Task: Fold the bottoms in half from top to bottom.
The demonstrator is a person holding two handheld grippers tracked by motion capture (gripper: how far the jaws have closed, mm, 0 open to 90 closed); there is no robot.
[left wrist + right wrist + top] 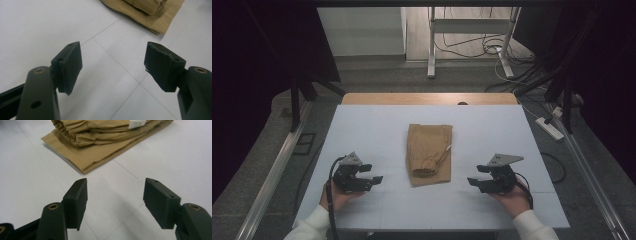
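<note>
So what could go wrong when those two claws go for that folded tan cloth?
1. The folded tan garment is stacked in layers; the right gripper might pinch only the top one, so the fold could fall open.
2. The left gripper is open near a thin bottom edge lying flat on the white table; its jaws might scrape the surface or slide the cloth.

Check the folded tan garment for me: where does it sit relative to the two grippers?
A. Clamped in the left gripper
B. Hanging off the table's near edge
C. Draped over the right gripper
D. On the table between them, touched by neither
D: the folded tan garment lies flat on the table, with the left gripper and right gripper open and apart from it on either side.
</note>
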